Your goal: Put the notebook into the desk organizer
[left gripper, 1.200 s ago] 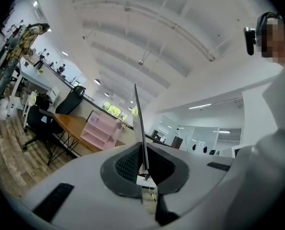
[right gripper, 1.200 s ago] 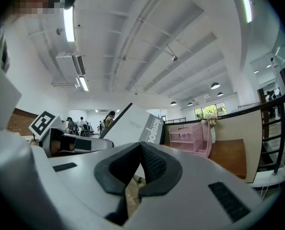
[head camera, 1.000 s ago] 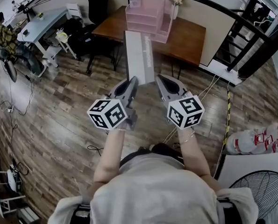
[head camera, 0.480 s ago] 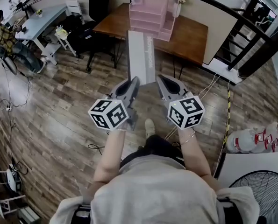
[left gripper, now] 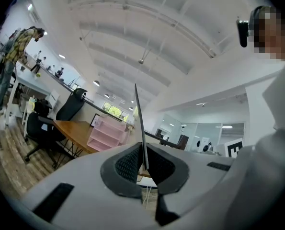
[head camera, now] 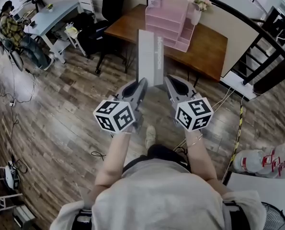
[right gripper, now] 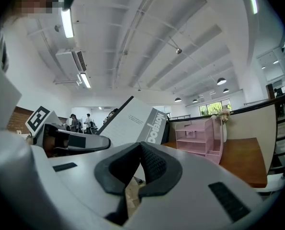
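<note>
Far worktop (head camera: 207, 49) holds the desk organizer (head camera: 168, 19); left tongs (head camera: 141, 84) pinch the seemingly light, stiff notebook (head camera: 149, 56) by its near edge; right tongs (head camera: 170, 81) are closed, empty.

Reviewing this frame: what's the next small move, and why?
Probably carry the notebook forward toward the pink desk organizer. The left gripper is clamped on the notebook's edge, and the organizer stands ahead on the wooden table, not yet within reach.

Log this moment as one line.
left gripper: shut on notebook | right gripper: shut | notebook: upright | desk organizer: on table ahead
</note>
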`<control>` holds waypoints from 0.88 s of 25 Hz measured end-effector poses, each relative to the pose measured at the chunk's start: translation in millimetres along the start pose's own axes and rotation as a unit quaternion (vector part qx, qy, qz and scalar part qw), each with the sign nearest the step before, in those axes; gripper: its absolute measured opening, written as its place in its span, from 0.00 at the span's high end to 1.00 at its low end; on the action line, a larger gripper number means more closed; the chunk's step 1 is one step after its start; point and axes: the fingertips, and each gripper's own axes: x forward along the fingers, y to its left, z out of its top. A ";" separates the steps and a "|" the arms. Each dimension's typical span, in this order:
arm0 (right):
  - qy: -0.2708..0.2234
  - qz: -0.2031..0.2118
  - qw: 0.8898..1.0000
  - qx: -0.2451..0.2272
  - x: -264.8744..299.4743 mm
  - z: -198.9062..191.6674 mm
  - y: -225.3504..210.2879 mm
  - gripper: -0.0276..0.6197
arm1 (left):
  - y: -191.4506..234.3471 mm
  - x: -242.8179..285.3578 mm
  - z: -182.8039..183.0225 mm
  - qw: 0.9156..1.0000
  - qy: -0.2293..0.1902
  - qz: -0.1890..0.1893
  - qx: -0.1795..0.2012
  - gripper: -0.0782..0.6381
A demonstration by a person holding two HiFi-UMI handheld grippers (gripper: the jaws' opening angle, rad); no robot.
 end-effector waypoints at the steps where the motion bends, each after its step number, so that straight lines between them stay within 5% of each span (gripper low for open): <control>1: -0.002 0.002 1.000 0.001 11.3 2.1 -6.6 0.94 | 7.8 8.4 5.1 1.000 0.002 0.005 0.009 0.86; 12: -0.037 0.005 0.999 -0.003 115.4 45.1 -99.5 0.94 | 64.3 118.4 78.9 0.999 -0.020 0.002 0.043 0.86; 22: -0.029 0.012 0.999 0.019 158.1 35.0 -142.3 0.94 | 98.9 168.2 83.9 1.000 -0.010 0.014 0.025 0.86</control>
